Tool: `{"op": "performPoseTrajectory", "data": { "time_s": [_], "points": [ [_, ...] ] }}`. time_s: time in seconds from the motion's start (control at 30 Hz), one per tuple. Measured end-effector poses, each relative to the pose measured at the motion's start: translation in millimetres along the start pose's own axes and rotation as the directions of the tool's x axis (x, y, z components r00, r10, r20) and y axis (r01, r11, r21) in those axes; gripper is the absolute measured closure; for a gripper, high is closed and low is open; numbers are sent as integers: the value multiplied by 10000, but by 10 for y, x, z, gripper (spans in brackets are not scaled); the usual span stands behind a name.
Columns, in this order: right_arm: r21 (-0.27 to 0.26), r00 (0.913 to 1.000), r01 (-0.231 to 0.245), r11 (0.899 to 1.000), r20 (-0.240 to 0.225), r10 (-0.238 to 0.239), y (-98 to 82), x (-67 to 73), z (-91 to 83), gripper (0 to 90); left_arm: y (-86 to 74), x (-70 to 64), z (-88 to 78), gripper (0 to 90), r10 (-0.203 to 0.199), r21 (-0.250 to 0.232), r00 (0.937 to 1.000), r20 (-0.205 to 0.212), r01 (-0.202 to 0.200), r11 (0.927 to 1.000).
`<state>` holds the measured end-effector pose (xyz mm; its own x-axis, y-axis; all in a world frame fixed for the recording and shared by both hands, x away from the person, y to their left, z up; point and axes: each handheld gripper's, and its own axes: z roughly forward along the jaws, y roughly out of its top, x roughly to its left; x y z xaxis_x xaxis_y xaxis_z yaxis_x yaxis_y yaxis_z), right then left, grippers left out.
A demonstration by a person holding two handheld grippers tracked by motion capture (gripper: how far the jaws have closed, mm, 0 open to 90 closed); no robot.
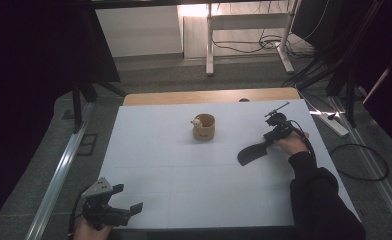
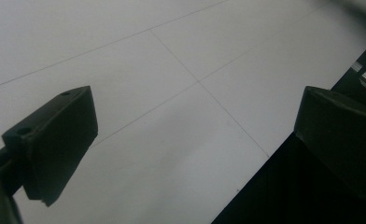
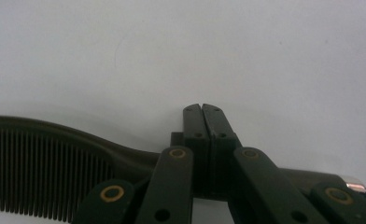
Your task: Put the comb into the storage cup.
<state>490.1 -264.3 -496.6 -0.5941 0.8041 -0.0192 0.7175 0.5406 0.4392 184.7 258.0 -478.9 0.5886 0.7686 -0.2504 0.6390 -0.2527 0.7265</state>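
1. Left gripper (image 1: 126, 198): at the near left corner of the table (image 1: 149, 165), well apart from the cup and nearer to the person than it. Jaws stand wide apart with nothing between them; in the left gripper view (image 2: 190, 140) bare table surface lies in the gap. The hand beneath it is cut off by the bottom edge of the high view.

2. Comb (image 1: 251, 152): black, lying low over the table to the right of the cup and a little nearer than it. In the right gripper view (image 3: 55, 168) its teeth run off the left edge and its handle passes behind the jaws, so the middle of the handle is hidden; a shiny tip shows at the far right.

3. Right gripper (image 1: 270, 139): right of the cup, held by the right hand (image 1: 291, 144) in a dark sleeve. In the right gripper view (image 3: 203, 112) the jaws are pressed together, clamped on the comb handle.

4. Cup (image 1: 204, 126): tan, upright, near the table's middle. A small pale thing at its rim is too small to make out.

5. Beyond the cup: the table's far wooden edge, then floor with cables, dim.
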Motion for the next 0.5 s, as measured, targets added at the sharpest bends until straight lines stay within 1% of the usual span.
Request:
{"op": "performPoseTrajectory", "data": {
  "time_s": [0.07,0.27,0.3,0.4,0.5],
  "points": [
    [62,10000,-4,10000,-8,4,-37,-11,-24,891,0,0,0,4,-1,-1,10000,-2,1,10000],
    [22,10000,43,10000,14,-43,-139,-22,-74,897,-1,0,-1,4,5,-13,10000,2,-5,10000],
    [54,10000,85,9999,-43,-84,-189,-15,-100,898,-1,-2,-2,4,20,-11,10000,-14,-20,10000],
    [30,9995,292,9996,-95,-291,-254,2,-132,898,-1,-3,-3,4,40,-10,10000,-15,-40,10000],
    [33,9993,355,9994,-154,-355,-326,32,-168,899,0,-6,-2,4,60,-1,10000,-26,-60,10000]
  ]
}}
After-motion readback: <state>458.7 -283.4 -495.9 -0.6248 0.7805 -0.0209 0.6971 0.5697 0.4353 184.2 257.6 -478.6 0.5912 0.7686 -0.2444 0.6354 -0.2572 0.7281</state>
